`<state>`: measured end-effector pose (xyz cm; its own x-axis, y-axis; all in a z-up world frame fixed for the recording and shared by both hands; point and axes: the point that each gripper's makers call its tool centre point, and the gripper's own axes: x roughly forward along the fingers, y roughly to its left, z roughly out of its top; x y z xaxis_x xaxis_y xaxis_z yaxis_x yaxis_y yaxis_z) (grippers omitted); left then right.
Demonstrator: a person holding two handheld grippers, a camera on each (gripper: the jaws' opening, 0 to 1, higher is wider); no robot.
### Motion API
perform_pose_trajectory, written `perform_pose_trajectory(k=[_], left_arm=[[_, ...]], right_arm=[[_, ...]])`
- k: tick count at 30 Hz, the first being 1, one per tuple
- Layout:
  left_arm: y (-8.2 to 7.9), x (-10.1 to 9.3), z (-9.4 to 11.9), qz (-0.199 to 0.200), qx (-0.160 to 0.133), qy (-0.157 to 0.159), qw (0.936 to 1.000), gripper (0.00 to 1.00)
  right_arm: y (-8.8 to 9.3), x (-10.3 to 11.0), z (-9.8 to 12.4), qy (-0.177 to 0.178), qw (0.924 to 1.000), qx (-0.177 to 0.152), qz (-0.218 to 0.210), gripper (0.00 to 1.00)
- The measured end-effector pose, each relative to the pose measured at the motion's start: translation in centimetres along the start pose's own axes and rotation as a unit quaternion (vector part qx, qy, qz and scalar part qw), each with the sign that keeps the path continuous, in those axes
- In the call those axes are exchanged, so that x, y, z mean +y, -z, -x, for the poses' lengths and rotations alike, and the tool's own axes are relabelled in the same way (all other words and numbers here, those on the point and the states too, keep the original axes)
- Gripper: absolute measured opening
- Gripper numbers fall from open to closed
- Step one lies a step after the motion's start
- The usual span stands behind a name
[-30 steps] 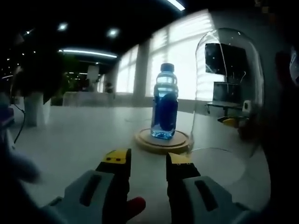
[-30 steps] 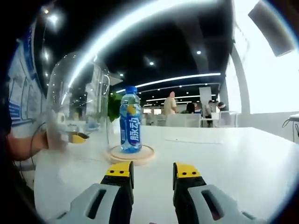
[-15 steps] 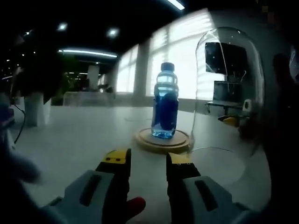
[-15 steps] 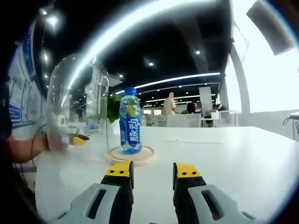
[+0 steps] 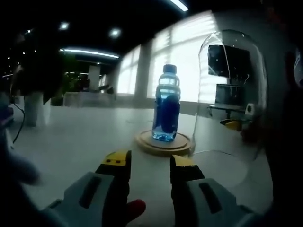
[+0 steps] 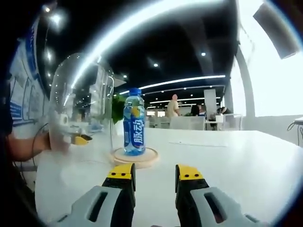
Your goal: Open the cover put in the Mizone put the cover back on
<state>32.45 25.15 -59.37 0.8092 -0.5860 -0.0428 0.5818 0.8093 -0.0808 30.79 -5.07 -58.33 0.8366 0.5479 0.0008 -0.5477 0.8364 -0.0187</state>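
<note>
Above the table, both hand-held grippers gape, empty.

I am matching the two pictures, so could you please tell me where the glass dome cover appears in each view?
Left gripper view: the glass dome cover stands at the right, on the table, right of the Mizone bottle.
Right gripper view: the glass dome cover stands at the left, left of the Mizone bottle.
Shared landmark: the round wooden base under the bottle.

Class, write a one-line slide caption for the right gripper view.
Mizone bottle upright on wooden base, glass cover standing beside it.
</note>
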Motion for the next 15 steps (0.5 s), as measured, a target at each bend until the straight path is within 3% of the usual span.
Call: perform_pose_trajectory(k=[15], left_arm=[[0.20,-0.20,-0.08,-0.008,0.005,0.002,0.9999,0.27]], right_arm=[[0.32,0.00,-0.22,0.000,1.0000,0.008,0.002,0.27]])
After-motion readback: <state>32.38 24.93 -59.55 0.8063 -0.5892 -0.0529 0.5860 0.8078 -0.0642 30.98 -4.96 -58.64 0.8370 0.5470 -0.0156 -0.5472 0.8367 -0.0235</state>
